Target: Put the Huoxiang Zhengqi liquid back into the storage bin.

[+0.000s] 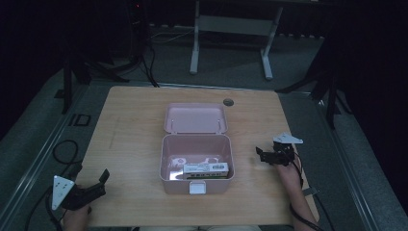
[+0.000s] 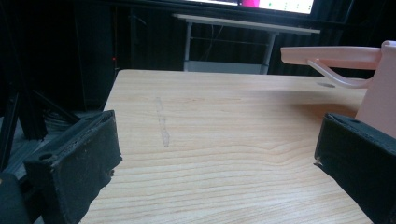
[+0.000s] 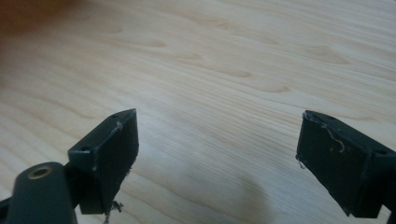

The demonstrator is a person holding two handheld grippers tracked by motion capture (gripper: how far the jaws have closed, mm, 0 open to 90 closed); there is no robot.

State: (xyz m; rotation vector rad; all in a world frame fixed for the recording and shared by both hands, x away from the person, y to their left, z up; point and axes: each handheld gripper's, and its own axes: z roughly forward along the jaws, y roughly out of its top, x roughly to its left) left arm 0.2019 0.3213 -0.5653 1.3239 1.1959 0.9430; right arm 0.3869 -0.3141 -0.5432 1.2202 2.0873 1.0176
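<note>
1. The pink storage box [image 1: 197, 166] stands open in the middle of the table [image 1: 134, 130], its lid [image 1: 195, 118] thrown back on the far side. A small white-and-green carton [image 1: 206, 170] lies inside against the near wall.
2. The carton's long axis runs side to side, across the line between the two grippers.
3. The right gripper [image 1: 262, 155] hovers just beside the box's right wall, level with the carton and pointing toward it; its jaws stand wide with nothing between them.
4. The left gripper [image 1: 98, 179] sits at the near left corner, well apart from the box, which lies ahead and to its right. Its jaws are also wide and empty.
5. I judge the right gripper nearer, so reaching the carton's right end looks like its job.
</note>
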